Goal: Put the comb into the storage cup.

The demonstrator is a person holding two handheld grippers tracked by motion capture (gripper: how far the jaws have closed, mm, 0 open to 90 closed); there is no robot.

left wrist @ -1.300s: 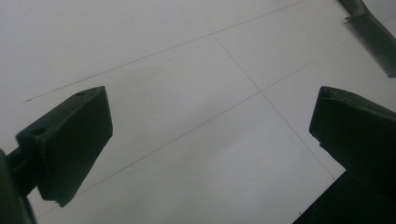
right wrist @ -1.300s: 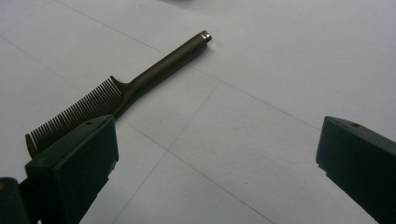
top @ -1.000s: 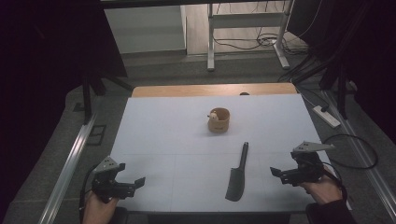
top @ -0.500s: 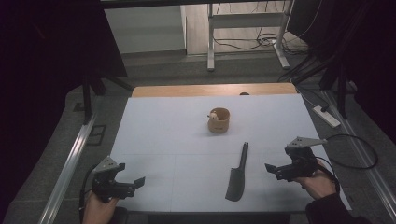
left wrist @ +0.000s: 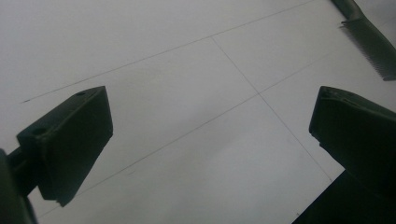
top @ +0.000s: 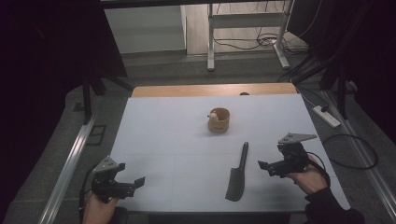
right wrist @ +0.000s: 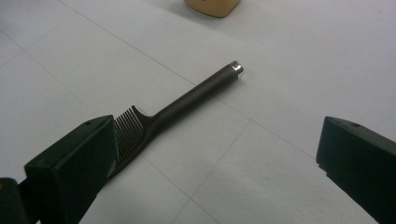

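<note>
A dark comb (top: 237, 173) lies flat on the white table (top: 177, 130), its teeth end toward me and its handle pointing away. In the right gripper view its handle (right wrist: 198, 90) runs up to a metal tip, and the teeth sit behind the left jaw. My right gripper (top: 266, 168) hovers open just right of the comb, nothing between its jaws (right wrist: 219, 154). A small wooden cup (top: 218, 120) with something pale inside stands beyond the comb. My left gripper (top: 135, 184) is open near the front left edge, over bare table (left wrist: 212, 116), with the comb (left wrist: 371, 39) far off.
A wooden strip (top: 215, 89) borders the table's far edge. Metal rails (top: 70, 163) run along both sides. On the floor lie a power strip (top: 327, 116) and cables (top: 348, 151) at the right, with a frame's legs (top: 210, 42) behind.
My right gripper has moved left and a little forward, closer to the comb. The left gripper, the comb and the cup have stayed put.
</note>
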